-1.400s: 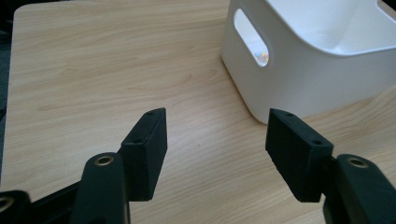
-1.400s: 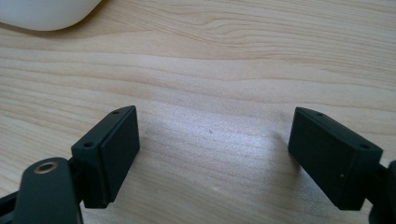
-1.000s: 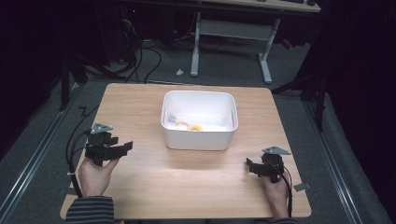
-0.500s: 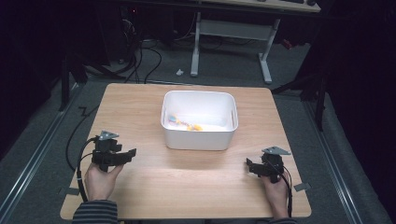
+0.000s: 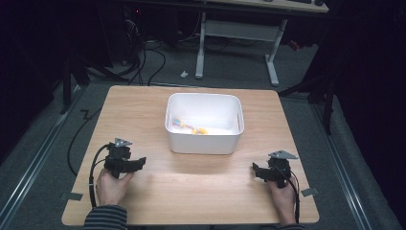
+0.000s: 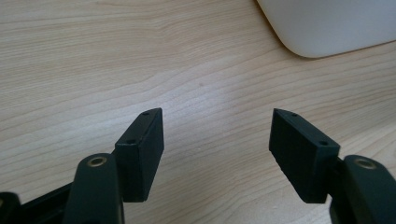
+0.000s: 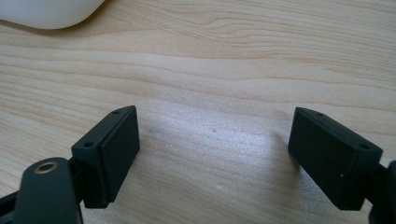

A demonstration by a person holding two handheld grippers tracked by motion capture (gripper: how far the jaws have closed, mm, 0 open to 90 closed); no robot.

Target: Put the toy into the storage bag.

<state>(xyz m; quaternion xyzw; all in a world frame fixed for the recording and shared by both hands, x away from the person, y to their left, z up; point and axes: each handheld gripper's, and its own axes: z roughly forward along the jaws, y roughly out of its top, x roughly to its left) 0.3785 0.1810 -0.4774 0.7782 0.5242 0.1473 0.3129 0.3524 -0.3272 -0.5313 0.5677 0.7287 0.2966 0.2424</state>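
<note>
Dim room, dark grey carpet, cables trailing on the floor and the white legs of a desk [image 5: 273, 52] beyond the work area. The work surface is a light wooden table [image 5: 143, 115] with visible grain.

A white plastic tub [image 5: 204, 143] stands slightly behind the middle of the table, upright, open at the top. Inside it, against its near left wall, lie some small yellow and pale-coloured pieces [image 5: 191, 128]; what they are cannot be made out.

The left gripper [image 5: 139, 162] rests low over the table to the near left of the tub, jaws pointing towards it. In the left gripper view the jaws stand spread with bare wood between them, holding nothing; a rounded corner of the tub [image 6: 327, 28] shows ahead. The right gripper [image 5: 254, 168] sits to the near right of the tub, likewise spread and empty in the right gripper view, a corner of the tub [image 7: 51, 11] at the upper left. Both are apart from the tub.

Assessment: the tub looks like thin moulded plastic, light, fairly stiff but liable to flex at the wall, and smooth enough to slip. The rolled rim is the soundest place to grip, one jaw inside and one outside. The pieces inside appear light and small; they would need a gentle pinch from above, reached over the near wall.
</note>
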